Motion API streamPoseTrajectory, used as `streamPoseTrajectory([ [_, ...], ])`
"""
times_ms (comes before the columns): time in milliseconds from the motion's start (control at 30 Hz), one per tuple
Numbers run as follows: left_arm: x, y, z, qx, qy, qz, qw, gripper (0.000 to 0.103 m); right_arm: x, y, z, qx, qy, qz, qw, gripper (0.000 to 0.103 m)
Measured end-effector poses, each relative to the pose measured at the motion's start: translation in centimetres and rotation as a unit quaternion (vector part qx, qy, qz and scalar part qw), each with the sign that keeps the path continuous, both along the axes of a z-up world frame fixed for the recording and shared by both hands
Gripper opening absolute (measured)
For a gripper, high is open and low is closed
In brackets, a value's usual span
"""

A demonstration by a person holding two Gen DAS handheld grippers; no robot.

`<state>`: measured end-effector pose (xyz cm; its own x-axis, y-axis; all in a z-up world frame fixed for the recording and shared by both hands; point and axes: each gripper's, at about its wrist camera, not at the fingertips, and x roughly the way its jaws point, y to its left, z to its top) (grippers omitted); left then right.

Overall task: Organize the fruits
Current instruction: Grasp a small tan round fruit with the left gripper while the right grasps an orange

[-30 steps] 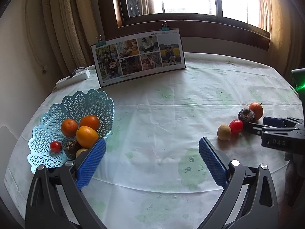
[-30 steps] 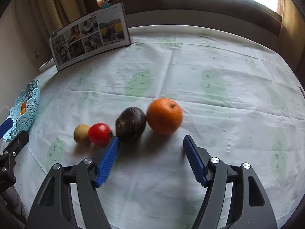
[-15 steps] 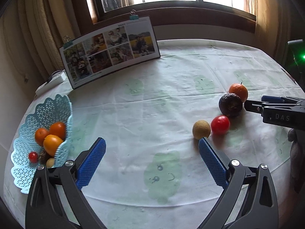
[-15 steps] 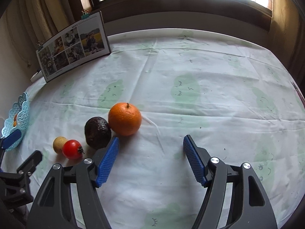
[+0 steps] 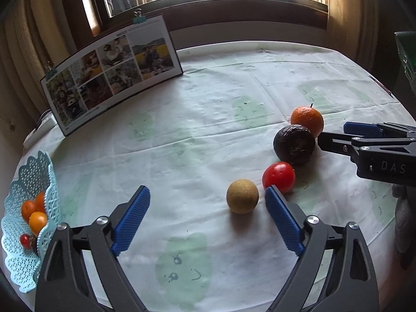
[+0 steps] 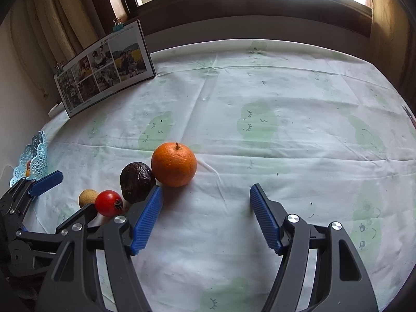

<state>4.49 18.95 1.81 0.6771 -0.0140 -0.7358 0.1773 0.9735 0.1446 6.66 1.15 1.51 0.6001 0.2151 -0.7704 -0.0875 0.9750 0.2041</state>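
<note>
Blue left gripper (image 5: 206, 214), wide open, has swung from the basket (image 5: 31, 182) to the brown fruit (image 5: 242, 196); right gripper (image 6: 205, 215) waits open.

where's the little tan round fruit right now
In the left wrist view the tan round fruit lies on the tablecloth, between the open left gripper's fingers near the right one, just left of the tomato.
</note>
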Motion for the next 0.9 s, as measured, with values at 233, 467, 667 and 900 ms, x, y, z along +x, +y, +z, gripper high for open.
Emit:
streamPoseTrajectory([
  [233, 0.5, -0.2, -0.9, -0.03, 0.022, -0.02, 0.9991, 0.053, 0.1, 0.0, 0.0, 0.0, -0.002, 0.0, 1.0, 0.069],
  [467, 0.2, 0.4, -0.8, -0.056, 0.017, -0.023, 0.998, 0.031, 1.2, 1.4, 0.3, -0.026, -0.004, 0.01, 1.0, 0.069],
  [667, -0.2, 1.5, -0.3, -0.076, 0.002, -0.012, 0.997, 0.031, 2.6, 3.0, 0.3, -0.038, -0.008, 0.026, 0.999, 0.069],
  [900, -0.2, 2.3, 0.0, -0.081, -0.006, 0.002, 0.9967, 0.031, 3.7, 4.4, 0.6, -0.031, -0.015, 0.047, 0.998, 0.048],
])
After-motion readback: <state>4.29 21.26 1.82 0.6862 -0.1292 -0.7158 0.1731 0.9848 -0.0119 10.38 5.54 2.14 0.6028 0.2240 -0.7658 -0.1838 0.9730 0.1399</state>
